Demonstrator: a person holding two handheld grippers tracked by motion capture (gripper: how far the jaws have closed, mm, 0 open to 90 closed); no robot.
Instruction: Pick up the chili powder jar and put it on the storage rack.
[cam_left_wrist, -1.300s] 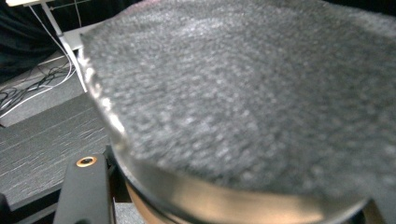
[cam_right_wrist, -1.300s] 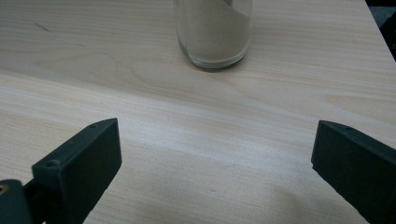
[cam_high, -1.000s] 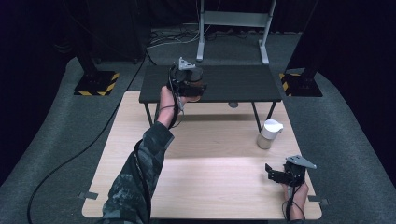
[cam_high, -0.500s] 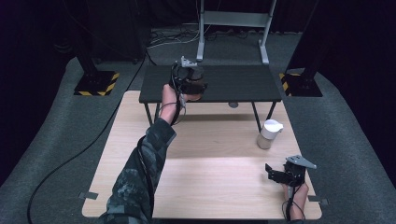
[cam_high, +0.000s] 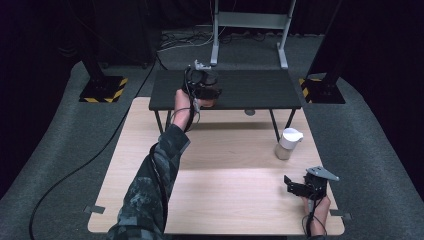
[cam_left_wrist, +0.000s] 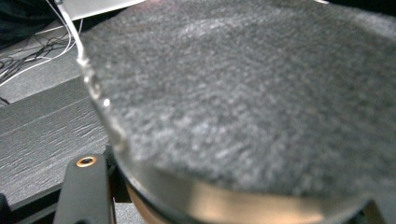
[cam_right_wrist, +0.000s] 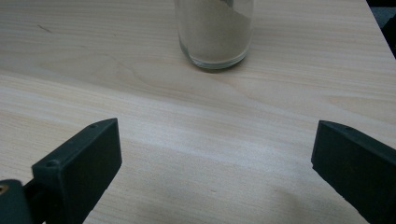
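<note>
I had my left arm stretched far forward so that the left gripper (cam_high: 202, 89) hung over the near edge of the dark shelf (cam_high: 250, 90), which stood raised at the back of the table (cam_high: 200, 190). From there, as I judged it, whatever it carried could be set on the shelf. In its own view a round, metal-rimmed thing (cam_left_wrist: 243, 102) with a grey, speckled face sat right against the camera, between the jaws; I took the gripper to be clamped on it, though I could not tell what it was. My right gripper (cam_high: 305, 186) rested low near the table's right front corner, jaws spread wide and holding nothing. It faced the jar (cam_right_wrist: 215, 32), which stood upright on the table just ahead, apart from the jaws.
</note>
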